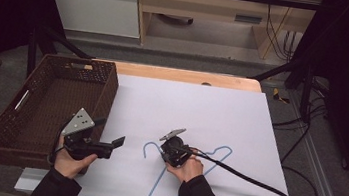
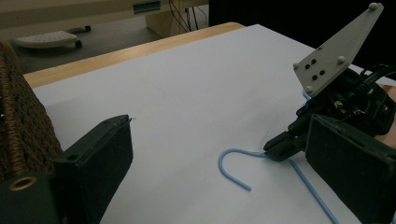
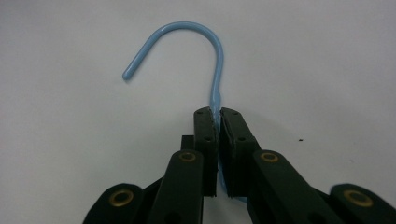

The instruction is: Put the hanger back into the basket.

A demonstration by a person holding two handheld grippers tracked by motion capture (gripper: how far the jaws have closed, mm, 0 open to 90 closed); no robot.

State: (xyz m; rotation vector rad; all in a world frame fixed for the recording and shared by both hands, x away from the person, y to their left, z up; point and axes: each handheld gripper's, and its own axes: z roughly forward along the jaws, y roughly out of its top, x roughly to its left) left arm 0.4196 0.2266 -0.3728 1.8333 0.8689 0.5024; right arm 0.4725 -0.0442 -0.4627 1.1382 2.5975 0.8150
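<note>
Your right hand-held gripper [image 3: 218,116] pinches the blue wire hanger's [image 3: 212,56] neck; the left hand-held gripper [image 2: 224,172], nearer the wicker basket [image 1: 107,95], gapes. That thin wire may twist, perhaps slipping free.

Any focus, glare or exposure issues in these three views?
High view: evenly lit white sheet, surroundings very dark, basket readable. Left gripper view: near jaws soft, hanger hook fairly sharp. Right gripper view: hanger neck crisp between the right gripper jaws, mild vignetting at the corners; no glare.

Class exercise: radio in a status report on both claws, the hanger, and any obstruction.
Right claw shut on blue hanger neck, hanger flat on white sheet. Left claw open, empty, beside wicker basket. Nothing in the way.
</note>
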